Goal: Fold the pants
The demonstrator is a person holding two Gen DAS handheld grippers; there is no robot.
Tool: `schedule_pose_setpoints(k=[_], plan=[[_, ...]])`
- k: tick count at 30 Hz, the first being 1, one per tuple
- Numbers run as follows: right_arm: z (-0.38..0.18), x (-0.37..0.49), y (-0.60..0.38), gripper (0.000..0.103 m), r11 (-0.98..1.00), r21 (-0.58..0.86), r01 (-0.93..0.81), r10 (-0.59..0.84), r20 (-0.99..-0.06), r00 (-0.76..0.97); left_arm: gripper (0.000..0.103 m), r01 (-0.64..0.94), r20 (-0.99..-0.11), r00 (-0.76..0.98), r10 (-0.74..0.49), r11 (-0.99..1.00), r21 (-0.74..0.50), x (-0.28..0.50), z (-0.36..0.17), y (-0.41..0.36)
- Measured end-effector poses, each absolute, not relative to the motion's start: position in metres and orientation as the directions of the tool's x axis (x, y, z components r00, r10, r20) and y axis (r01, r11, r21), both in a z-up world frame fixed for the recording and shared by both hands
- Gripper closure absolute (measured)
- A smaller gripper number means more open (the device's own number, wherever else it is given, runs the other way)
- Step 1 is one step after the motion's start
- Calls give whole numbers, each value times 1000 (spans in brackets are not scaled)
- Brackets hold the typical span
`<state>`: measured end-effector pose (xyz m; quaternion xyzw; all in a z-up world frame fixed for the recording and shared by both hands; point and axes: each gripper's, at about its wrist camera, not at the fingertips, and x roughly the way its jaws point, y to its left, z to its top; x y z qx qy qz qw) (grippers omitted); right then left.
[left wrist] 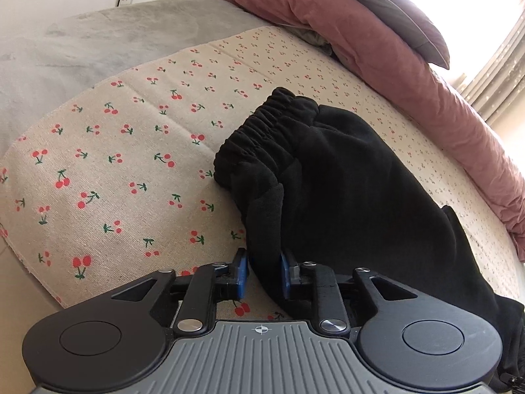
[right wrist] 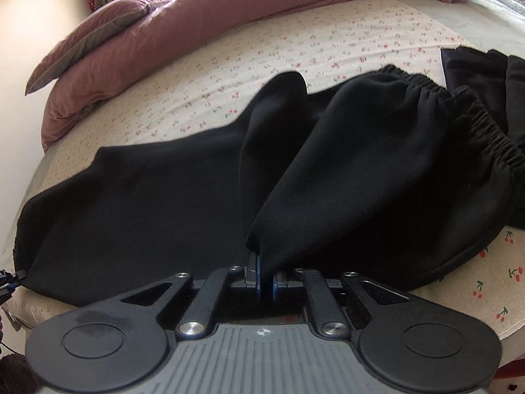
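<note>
My left gripper [left wrist: 264, 274] has a grey ribbed body with a small crosshair mark, two round black discs at its sides, black linkage arms with silver screws, and blue pads [left wrist: 242, 272] on the fingers. My right gripper [right wrist: 265, 280] looks the same — grey ribbed plate, black arms, silver screws, blue pads [right wrist: 258, 277].

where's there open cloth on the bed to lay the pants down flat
Free: the cherry-print cloth between the grey blanket and the pants waistband, and a strip between the pants and the pink duvet. Crowded: near both grippers, where the left gripper and right gripper pinch lifted fabric, and beside the second dark garment.
</note>
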<state>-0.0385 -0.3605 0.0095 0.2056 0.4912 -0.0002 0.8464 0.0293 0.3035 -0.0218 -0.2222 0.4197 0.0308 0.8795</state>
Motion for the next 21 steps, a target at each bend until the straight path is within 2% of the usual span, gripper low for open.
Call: schedule_pose_setpoints(k=[1, 2, 4, 5, 6, 7, 9, 13, 17, 21], plan=[[9, -39, -364, 72, 908, 360, 216, 209, -835, 510, 62, -246, -753, 651, -100, 910, -333, 27, -17, 301], [14, -43, -369, 68, 898, 383, 218, 221, -820, 528, 54, -248, -749, 659, -60, 924, -292, 23, -12, 297], [29, -54, -376, 52, 890, 406, 209, 215, -776, 593, 49, -240, -722, 692, 21, 950, -202, 14, 2, 286], [37, -59, -381, 48, 889, 405, 215, 194, -758, 623, 45, -228, -705, 708, 48, 960, -165, 10, 10, 280], [44, -63, -386, 40, 887, 401, 229, 170, -744, 647, 43, -213, -689, 723, 57, 966, -145, 8, 15, 274], [49, -66, -393, 37, 884, 399, 244, 145, -729, 669, 37, -186, -672, 739, 51, 974, -131, 5, 21, 266], [54, -69, -409, 37, 870, 401, 287, 97, -709, 698, 32, -115, -649, 761, 5, 985, -128, 4, 31, 249], [50, -56, -441, 37, 845, 378, 378, 1, -708, 706, 23, 72, -621, 766, -167, 982, -175, 14, 41, 203], [36, -29, -465, 37, 813, 371, 449, -50, -724, 688, 22, 237, -620, 720, -312, 950, -203, 31, 34, 149], [16, -10, -489, 39, 762, 436, 479, -21, -722, 692, 21, 362, -636, 652, -413, 907, -217, 45, 18, 97]])
